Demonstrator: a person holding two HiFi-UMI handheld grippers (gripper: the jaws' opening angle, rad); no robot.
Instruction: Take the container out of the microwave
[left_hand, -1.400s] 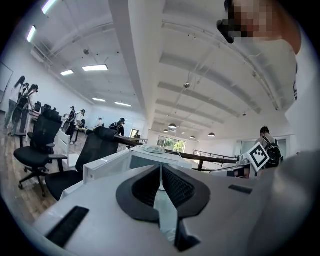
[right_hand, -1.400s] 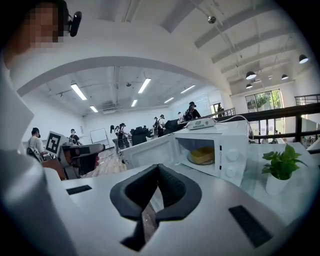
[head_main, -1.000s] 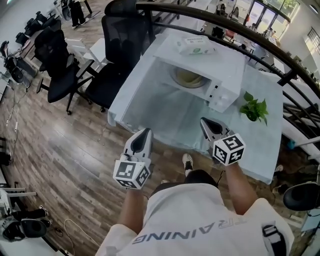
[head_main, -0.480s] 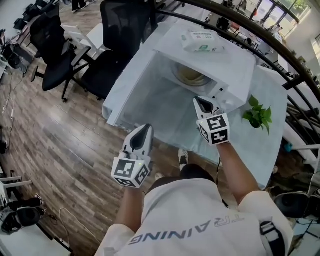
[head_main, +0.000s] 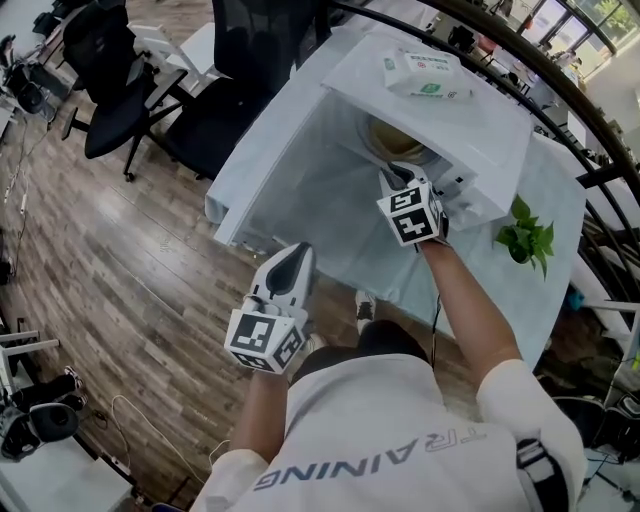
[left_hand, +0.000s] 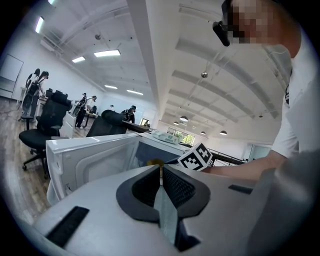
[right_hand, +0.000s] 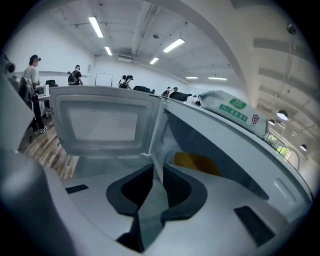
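Reaching in: right gripper (head_main: 392, 180), jaws together and empty, is at the microwave (head_main: 470, 130) mouth, with the yellow container (right_hand: 196, 162) inside. Next, part the jaws and grip. Left gripper (head_main: 292, 262) waits, jaws together.

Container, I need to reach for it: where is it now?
The container sits inside the open microwave, just beyond the right tongs; the right gripper view shows it right of their tips.
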